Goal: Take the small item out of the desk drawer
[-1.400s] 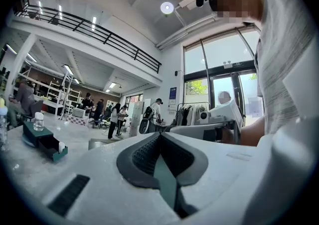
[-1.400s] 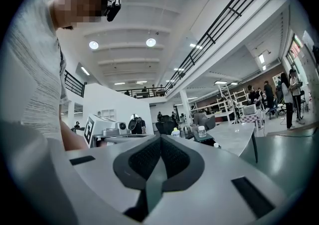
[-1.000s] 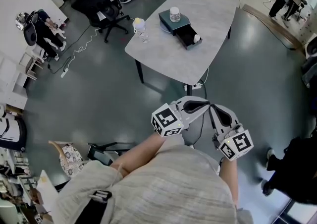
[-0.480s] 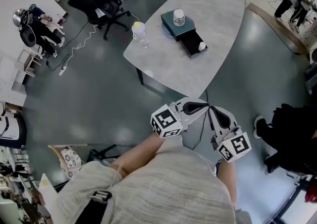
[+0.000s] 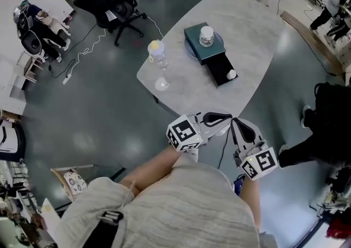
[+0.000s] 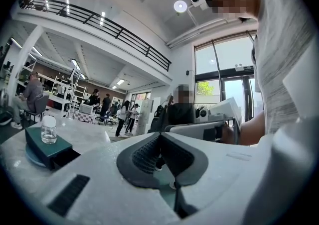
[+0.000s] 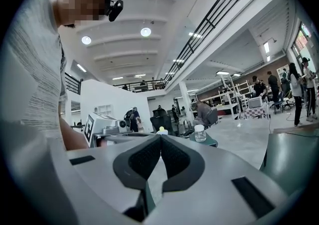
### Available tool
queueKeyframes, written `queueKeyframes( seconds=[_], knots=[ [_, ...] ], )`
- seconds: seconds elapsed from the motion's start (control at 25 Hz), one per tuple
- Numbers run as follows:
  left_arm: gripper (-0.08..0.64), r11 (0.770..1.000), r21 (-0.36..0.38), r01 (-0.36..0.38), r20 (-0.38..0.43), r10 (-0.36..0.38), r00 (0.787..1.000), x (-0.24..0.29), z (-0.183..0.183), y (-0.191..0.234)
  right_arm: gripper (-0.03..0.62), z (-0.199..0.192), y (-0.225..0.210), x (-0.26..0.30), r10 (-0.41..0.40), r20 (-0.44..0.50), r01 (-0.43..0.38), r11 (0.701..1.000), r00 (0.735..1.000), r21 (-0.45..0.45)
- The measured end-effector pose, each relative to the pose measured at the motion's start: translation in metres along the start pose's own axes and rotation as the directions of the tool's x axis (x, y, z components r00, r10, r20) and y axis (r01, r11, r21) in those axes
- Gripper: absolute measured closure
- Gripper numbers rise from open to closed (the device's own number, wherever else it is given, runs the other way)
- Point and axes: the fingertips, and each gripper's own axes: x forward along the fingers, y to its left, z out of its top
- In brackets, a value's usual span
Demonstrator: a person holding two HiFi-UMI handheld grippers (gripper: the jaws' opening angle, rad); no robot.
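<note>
A dark green desk drawer box point(image 5: 202, 42) stands on the grey table point(image 5: 186, 90), with its drawer point(image 5: 221, 70) pulled open toward me. A small white item point(image 5: 232, 74) lies in the drawer's front end. A clear jar point(image 5: 207, 35) sits on top of the box. My left gripper point(image 5: 229, 116) and right gripper point(image 5: 234, 122) are held close to my body, short of the table's near edge, tips almost together. Both are shut with nothing between the pads. The left gripper view shows the box point(image 6: 41, 144) and jar point(image 6: 48, 129) far off to the left.
A clear bottle with a yellow cap point(image 5: 157, 54) and a small glass point(image 5: 161, 84) stand on the table's left part. A black office chair point(image 5: 112, 1) is beyond the table, with a cable on the floor. A person in dark clothes point(image 5: 329, 120) stands at the right.
The table and drawer box have come nearer and lower in the head view as I walk toward them. Both grippers keep the same pose in front of my body.
</note>
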Motion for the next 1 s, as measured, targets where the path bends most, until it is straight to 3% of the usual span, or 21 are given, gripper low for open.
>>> queueKeyframes(
  seconds=[0.6,0.8,1.0],
  knots=[
    [0.545,0.998,-0.035,-0.054,0.015,0.055,0.998,-0.001,-0.007,0.085,0.583,-0.006,-0.039,0.076,0.059,-0.071,-0.061,0.998,0.996,-0.021],
    [0.545,0.988,-0.033,-0.152,0.007,0.152,0.988,0.016,-0.008,0.119,0.583,-0.006,-0.071,0.099,0.159,-0.111,-0.162,0.987,0.981,-0.016],
    [0.545,0.962,-0.069,-0.265,-0.006,0.265,0.964,0.033,-0.02,0.151,0.583,-0.016,-0.102,0.12,0.267,-0.213,-0.281,0.959,0.94,-0.038]
  ],
)
